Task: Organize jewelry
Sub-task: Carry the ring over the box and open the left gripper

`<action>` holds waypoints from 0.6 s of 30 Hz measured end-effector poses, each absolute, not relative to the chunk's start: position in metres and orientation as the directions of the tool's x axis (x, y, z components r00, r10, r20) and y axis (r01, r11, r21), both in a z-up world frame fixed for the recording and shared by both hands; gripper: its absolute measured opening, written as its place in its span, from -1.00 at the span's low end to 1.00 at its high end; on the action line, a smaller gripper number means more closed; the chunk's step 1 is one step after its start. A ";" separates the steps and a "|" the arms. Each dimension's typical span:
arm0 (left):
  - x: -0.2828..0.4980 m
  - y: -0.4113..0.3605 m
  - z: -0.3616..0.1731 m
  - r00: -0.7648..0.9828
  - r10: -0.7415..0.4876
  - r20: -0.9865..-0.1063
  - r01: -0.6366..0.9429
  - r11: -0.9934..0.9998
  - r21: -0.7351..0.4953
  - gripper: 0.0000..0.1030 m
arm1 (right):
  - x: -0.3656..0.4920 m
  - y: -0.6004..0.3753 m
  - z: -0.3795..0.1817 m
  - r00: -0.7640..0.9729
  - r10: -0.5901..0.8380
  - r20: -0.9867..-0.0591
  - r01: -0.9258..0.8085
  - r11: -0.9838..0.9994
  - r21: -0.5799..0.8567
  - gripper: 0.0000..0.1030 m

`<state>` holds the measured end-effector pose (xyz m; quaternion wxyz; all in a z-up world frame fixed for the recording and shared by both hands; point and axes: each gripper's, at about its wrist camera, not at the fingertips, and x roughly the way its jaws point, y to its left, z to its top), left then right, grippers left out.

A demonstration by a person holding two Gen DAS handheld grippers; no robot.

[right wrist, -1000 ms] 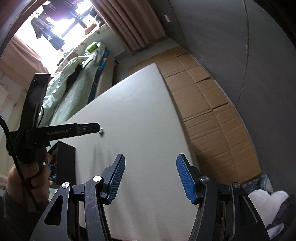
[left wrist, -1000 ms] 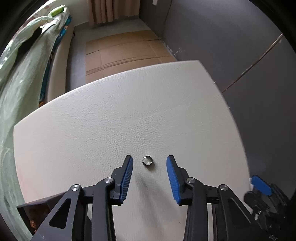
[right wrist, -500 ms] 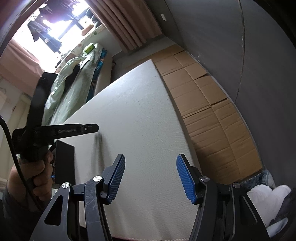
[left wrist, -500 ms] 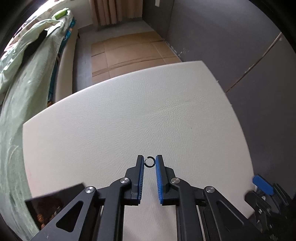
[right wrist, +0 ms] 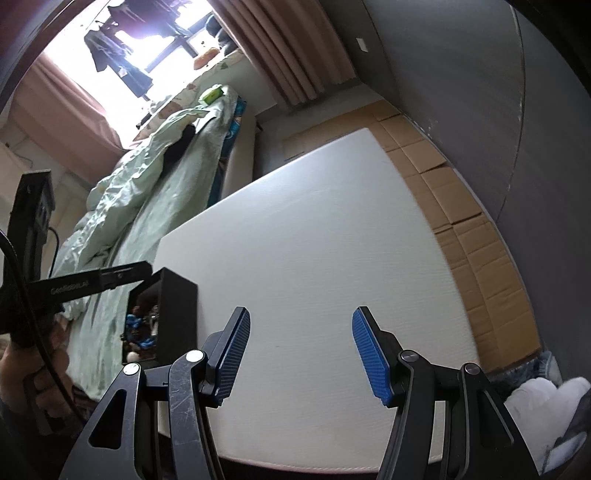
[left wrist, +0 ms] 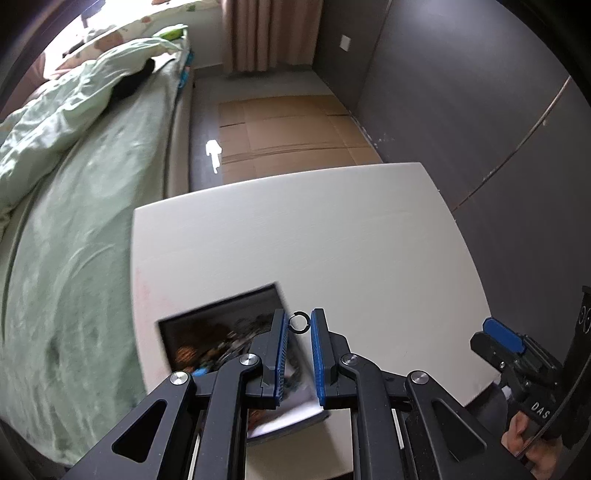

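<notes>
Left wrist view: ring [left wrist: 298, 323] pinched at tips of left claw [left wrist: 297, 328], box [left wrist: 221, 317] just below-left, right claw [right wrist: 299, 332] gaping empty; risks slipping from so shallow a grip.

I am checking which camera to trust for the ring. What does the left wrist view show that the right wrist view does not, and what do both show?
Only the left wrist view shows the small ring, pinched between the pads of the left gripper, above the near corner of the black box.

Only the right wrist view shows the right gripper head-on, jaws open with nothing between them, and the bright window.

Both show the white table, the black box with jewelry inside, the green bedding and the cardboard on the floor.
</notes>
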<state>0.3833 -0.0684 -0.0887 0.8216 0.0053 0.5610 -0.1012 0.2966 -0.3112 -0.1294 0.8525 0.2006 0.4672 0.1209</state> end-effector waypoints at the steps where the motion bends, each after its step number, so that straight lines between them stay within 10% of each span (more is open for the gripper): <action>1: 0.380 -0.063 -0.087 0.356 -0.159 -0.921 0.165 0.981 -0.106 -0.74 | 0.295 -0.308 -0.128 0.535 0.396 -0.746 -0.023 0.890 0.455 0.15; 7: 0.365 -0.043 -0.076 0.370 -0.168 -0.914 0.138 0.983 -0.124 -0.72 | 0.289 -0.289 -0.116 0.530 0.407 -0.744 -0.047 0.890 0.454 0.15; 13: 0.343 -0.029 -0.058 0.419 -0.199 -0.886 0.134 0.978 -0.157 0.43 | 0.276 -0.278 -0.109 0.510 0.427 -0.747 -0.057 0.883 0.466 0.22; 18: 0.317 -0.024 -0.044 0.452 -0.222 -0.864 0.146 0.974 -0.174 0.44 | 0.260 -0.275 -0.095 0.538 0.409 -0.738 -0.062 0.891 0.449 0.48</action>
